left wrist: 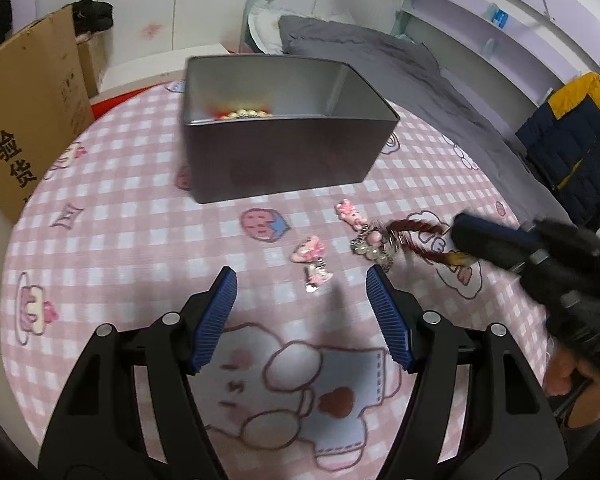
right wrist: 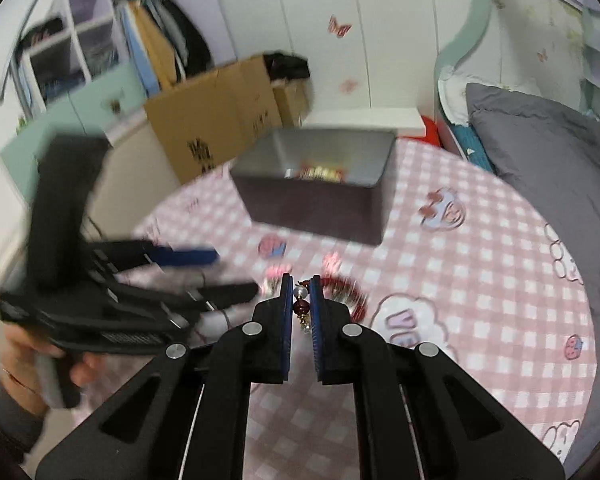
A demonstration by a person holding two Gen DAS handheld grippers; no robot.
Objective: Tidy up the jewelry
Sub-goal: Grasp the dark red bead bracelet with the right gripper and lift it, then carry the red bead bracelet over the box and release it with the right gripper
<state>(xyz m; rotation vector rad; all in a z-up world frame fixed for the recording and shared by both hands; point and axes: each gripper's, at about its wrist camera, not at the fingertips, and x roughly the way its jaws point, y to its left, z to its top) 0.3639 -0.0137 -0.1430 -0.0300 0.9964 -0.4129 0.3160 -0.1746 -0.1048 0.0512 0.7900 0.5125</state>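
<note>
A dark metal box [left wrist: 284,148] stands open on the pink checked cloth, with gold and red jewelry [left wrist: 244,113] inside; it also shows in the right wrist view [right wrist: 320,200]. My left gripper [left wrist: 302,280] is open and empty, just short of a pink charm [left wrist: 310,254]. Another pink charm [left wrist: 350,212] and a pearl cluster [left wrist: 370,246] lie to its right. My right gripper [right wrist: 302,284] is shut on a dark red bead bracelet [right wrist: 302,306], also seen in the left wrist view [left wrist: 416,228], low over the cloth.
Cardboard boxes [left wrist: 28,120] stand left of the round table [left wrist: 100,216]. A bed with a grey quilt [left wrist: 400,68] lies behind and to the right. A navy and yellow jacket [left wrist: 576,144] lies at the right. Shelves [right wrist: 80,52] stand at the back.
</note>
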